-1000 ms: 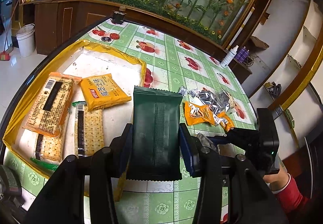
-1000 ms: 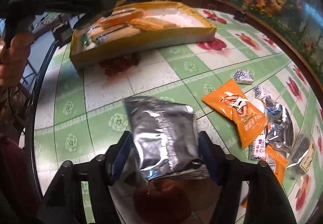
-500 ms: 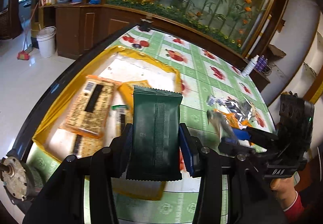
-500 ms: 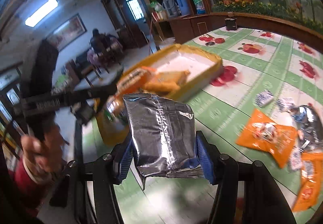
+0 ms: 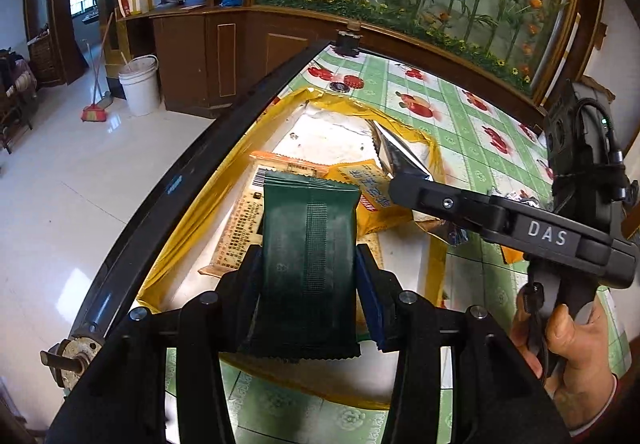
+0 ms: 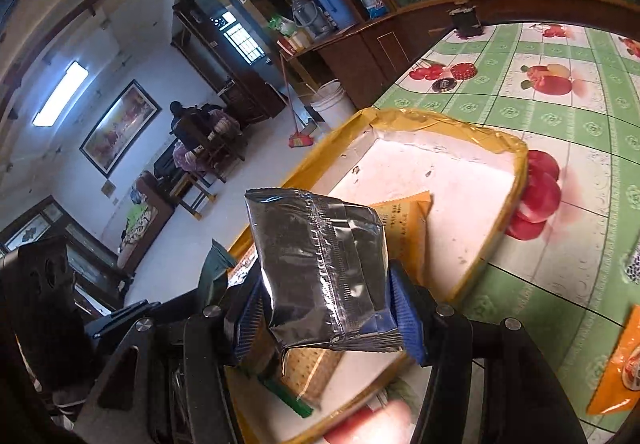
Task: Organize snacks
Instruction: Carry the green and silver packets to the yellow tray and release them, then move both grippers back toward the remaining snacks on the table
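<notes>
My left gripper [image 5: 308,276] is shut on a dark green snack packet [image 5: 306,268] and holds it above the near part of the yellow-rimmed tray [image 5: 192,228]. My right gripper [image 6: 324,308] is shut on a silver foil packet [image 6: 320,268] and holds it over the same tray [image 6: 452,132]; it shows in the left wrist view [image 5: 404,172] with the silver packet [image 5: 390,148] at its tip. In the tray lie a yellow packet [image 5: 372,188] and orange cracker packets [image 5: 240,228].
The tray sits on a green checked tablecloth [image 6: 560,108] near the table's dark left edge [image 5: 168,196]. Loose orange snack packets [image 6: 616,372] lie on the cloth to the right. A small dark object [image 6: 464,20] stands at the table's far edge.
My right gripper has lifted the silver packet off the cloth and carried it left over the tray. My left gripper has stayed shut on the green packet and shifted left over the tray.
</notes>
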Demonstrator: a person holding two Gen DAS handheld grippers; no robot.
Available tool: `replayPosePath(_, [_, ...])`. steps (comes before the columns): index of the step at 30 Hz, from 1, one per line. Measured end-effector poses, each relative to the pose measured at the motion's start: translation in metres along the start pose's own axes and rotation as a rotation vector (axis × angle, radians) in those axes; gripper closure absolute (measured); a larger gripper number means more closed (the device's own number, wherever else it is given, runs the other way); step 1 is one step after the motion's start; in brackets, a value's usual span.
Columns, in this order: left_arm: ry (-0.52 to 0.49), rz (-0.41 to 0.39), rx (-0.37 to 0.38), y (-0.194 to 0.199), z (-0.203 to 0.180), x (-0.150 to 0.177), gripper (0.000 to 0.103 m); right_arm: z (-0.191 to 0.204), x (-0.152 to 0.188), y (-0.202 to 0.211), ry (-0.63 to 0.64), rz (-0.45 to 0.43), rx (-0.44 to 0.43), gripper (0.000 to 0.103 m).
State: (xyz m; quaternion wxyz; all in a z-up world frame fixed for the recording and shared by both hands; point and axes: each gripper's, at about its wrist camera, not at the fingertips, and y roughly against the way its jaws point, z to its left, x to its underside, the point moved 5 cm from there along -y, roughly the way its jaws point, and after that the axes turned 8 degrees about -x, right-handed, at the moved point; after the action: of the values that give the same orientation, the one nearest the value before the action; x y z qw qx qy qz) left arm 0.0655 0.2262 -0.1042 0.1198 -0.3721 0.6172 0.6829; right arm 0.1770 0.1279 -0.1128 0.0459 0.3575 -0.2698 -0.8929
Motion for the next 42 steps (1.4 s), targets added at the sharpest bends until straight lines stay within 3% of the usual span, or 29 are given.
replayPosePath(3, [-0.002, -0.013, -0.053, 0.001, 0.004, 0.0, 0.055, -0.002, 0.004, 0.003, -0.011, 0.0, 0.006, 0.042])
replayPosePath(6, [0.008, -0.032, -0.088, 0.005, 0.005, -0.001, 0.039, -0.009, 0.005, 0.007, -0.055, -0.018, -0.005, 0.042])
replayPosePath(15, [0.006, -0.079, -0.139, 0.018, -0.003, -0.004, 0.039, -0.007, 0.015, 0.04, -0.113, -0.072, -0.074, 0.039])
replayPosePath(23, [-0.038, -0.082, -0.069, 0.033, -0.043, 0.001, 0.039, -0.014, 0.035, 0.12, -0.217, -0.312, -0.172, 0.036])
replayPosePath(27, [-0.072, -0.088, -0.033, 0.04, -0.067, 0.007, 0.033, -0.029, 0.049, 0.164, -0.29, -0.365, -0.187, 0.021])
replayPosePath(33, [-0.15, -0.057, 0.031, 0.041, -0.114, 0.023, 0.032, -0.07, 0.086, 0.245, -0.427, -0.43, -0.252, 0.019])
replayPosePath(34, [-0.162, -0.047, 0.044, 0.041, -0.123, 0.027, 0.032, -0.073, 0.091, 0.26, -0.413, -0.436, -0.239, 0.019])
replayPosePath(37, [-0.212, -0.019, 0.092, 0.04, -0.151, 0.042, 0.032, -0.07, 0.104, 0.315, -0.292, -0.453, -0.094, 0.02])
replayPosePath(41, [-0.31, 0.018, 0.148, 0.034, -0.194, 0.063, 0.032, -0.081, 0.135, 0.341, -0.101, -0.325, 0.366, 0.019])
replayPosePath(42, [-0.335, 0.022, 0.152, 0.034, -0.202, 0.067, 0.032, -0.087, 0.142, 0.338, -0.081, -0.281, 0.431, 0.021])
